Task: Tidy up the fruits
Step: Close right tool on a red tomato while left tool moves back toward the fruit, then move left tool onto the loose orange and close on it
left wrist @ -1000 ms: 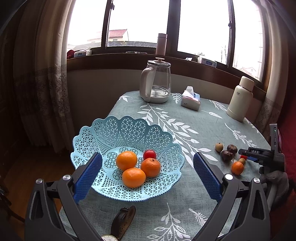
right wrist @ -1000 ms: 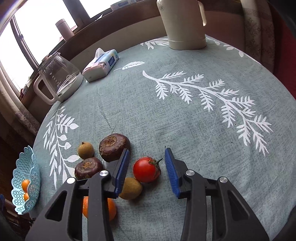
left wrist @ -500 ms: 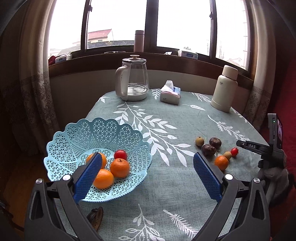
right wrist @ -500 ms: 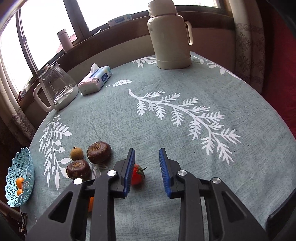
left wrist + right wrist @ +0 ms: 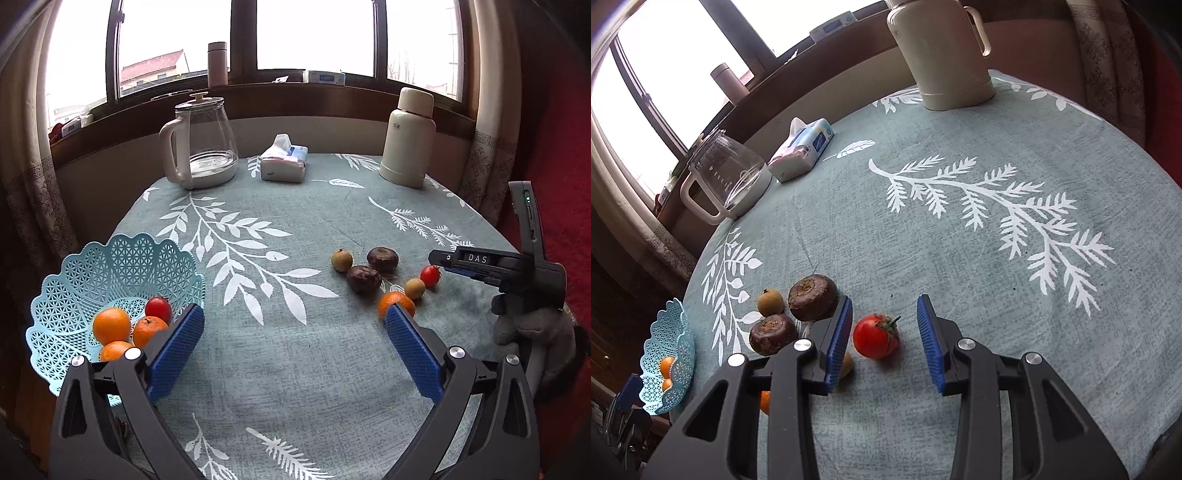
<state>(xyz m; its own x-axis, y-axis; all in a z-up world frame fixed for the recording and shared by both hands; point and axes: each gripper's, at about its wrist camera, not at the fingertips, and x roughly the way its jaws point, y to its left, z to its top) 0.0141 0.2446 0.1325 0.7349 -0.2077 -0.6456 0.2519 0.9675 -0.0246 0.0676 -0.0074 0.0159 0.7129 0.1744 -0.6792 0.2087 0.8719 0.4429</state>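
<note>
Leaf-printed cloth covers the bench [image 5: 960, 147]. Right claw [image 5: 884, 332], its jaws apart, straddles the red tomato [image 5: 875, 336]; it should close gently and centred, clear of the brown fruit [image 5: 812, 297]. Left claw [image 5: 293, 343] hangs apart, empty, beside the blue basket [image 5: 74, 277].

Bare cloth right of the tomato [image 5: 875, 336]; dark fruit [image 5: 812, 297] crowds its left.

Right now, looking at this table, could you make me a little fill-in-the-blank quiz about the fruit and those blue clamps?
1. The right gripper is open, with a red ____ lying between its fingers.
2. The blue basket holds one red fruit and ____ oranges.
3. The tissue pack sits between the glass kettle and the cream ____.
4. The left gripper is open and holds ____.

Missing: tomato; three; flask; nothing
</note>
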